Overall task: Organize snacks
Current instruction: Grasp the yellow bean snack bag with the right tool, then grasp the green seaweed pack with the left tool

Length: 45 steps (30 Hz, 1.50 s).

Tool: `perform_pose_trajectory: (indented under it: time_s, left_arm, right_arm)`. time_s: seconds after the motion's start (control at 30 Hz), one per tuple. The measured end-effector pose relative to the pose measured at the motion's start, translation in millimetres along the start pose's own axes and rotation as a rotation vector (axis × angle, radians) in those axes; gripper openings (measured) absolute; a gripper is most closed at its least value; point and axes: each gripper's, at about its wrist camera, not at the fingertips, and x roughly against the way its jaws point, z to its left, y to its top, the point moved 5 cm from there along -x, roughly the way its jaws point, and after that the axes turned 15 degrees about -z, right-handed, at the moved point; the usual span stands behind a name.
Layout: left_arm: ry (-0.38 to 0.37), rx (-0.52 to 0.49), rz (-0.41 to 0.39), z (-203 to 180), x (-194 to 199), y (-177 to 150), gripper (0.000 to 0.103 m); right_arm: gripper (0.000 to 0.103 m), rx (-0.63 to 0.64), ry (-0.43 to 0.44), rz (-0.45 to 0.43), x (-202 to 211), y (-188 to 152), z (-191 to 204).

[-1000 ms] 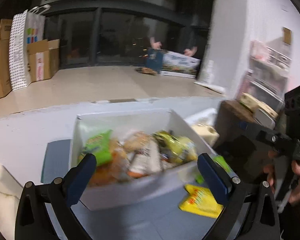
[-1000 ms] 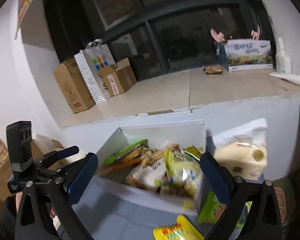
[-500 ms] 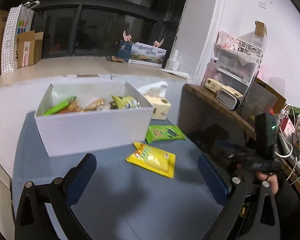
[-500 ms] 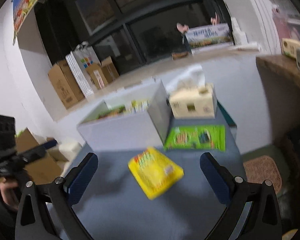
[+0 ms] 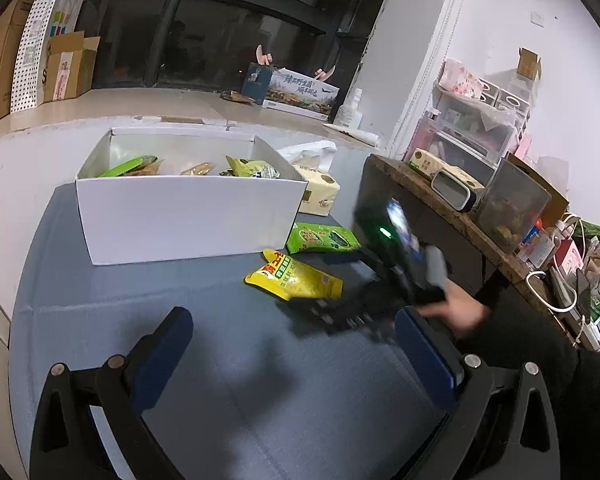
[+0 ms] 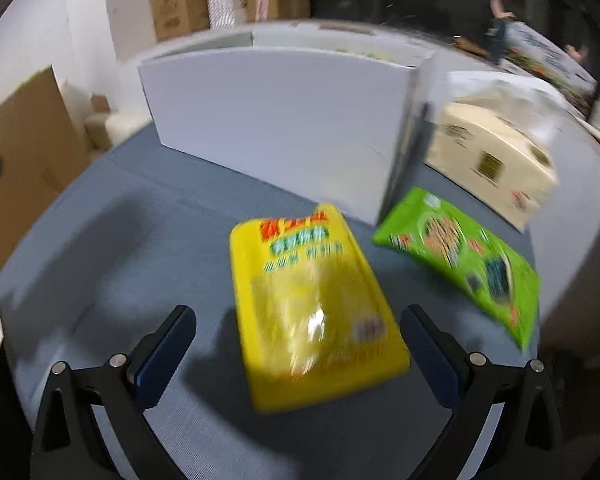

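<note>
A white box (image 5: 188,216) holding several snack packs stands on the blue-grey table (image 5: 228,360). In front of its right corner lie a yellow snack pack (image 5: 296,278) and a green snack pack (image 5: 322,238). My left gripper (image 5: 292,344) hangs open over bare table, nothing between its fingers. My right gripper (image 6: 298,338) is open low over the table, with the near end of the yellow pack (image 6: 312,304) between its fingers, untouched. The green pack (image 6: 464,256) lies to its right, the white box (image 6: 276,124) behind. In the left wrist view the right gripper (image 5: 340,314) sits just right of the yellow pack.
A cream tissue box (image 5: 318,196) stands right of the white box. A dark wooden shelf (image 5: 452,208) with containers and clutter borders the table's right side. Cardboard boxes (image 6: 28,152) stand left of the table. A sill with boxes (image 5: 68,68) runs behind.
Both grippers pulled back from over the box. The right gripper then dropped low and closed in on the yellow pack, which now lies between its open fingers.
</note>
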Motion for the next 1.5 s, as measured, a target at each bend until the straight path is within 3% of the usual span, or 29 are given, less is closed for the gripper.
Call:
perform_pose_trajectory:
  time_s: [0.27, 0.47, 0.53, 0.57, 0.6, 0.73, 0.93, 1.1, 1.23, 1.27, 1.5]
  left_arm:
    - [0.008, 0.025, -0.002, 11.1, 3.0, -3.1, 0.103]
    - [0.020, 0.050, 0.003, 19.4, 3.8, -7.4, 0.103]
    - [0.014, 0.059, 0.005, 19.6, 3.7, -8.9, 0.103]
    - [0.013, 0.056, 0.006, 19.0, 3.3, -9.7, 0.103]
    - [0.012, 0.051, 0.011, 19.6, 2.5, -11.2, 0.103]
    - [0.011, 0.008, 0.038, 17.3, -3.5, -13.2, 0.103]
    - [-0.071, -0.188, 0.103, -11.2, -34.5, -9.1, 0.103]
    - [-0.191, -0.447, 0.188, -57.6, -84.0, -4.8, 0.103]
    - [-0.204, -0.642, 0.250, -86.6, -131.6, -2.4, 0.103]
    - [-0.223, -0.698, 0.270, -96.7, -148.2, -3.3, 0.103]
    - [-0.351, -0.843, 0.406, -133.7, -230.5, -16.5, 0.103]
  right_arm:
    - [0.103, 0.010, 0.023, 0.086, -39.0, 6.3, -1.2]
    - [0.102, 0.013, 0.014, 0.095, -43.7, 9.5, -0.2]
    - [0.083, 0.001, 0.005, 0.084, -44.3, 16.9, 0.9]
    - [0.059, -0.005, -0.011, 0.076, -39.8, 18.3, -2.7]
    - [0.053, -0.019, -0.010, 0.075, -34.7, 15.8, -4.2]
    - [0.045, -0.017, 0.023, 0.074, -19.5, 7.5, 3.9]
    - [0.043, -0.221, 0.033, -0.069, 52.3, -10.9, -4.4]
    - [0.043, -0.359, 0.020, -0.183, 127.1, -42.6, -13.9]
    - [0.043, -0.450, -0.020, -0.251, 167.7, -67.3, -16.1]
    - [0.043, -0.482, -0.021, -0.267, 174.1, -75.3, -17.7]
    - [0.043, -0.577, -0.015, -0.300, 193.2, -104.4, -27.4]
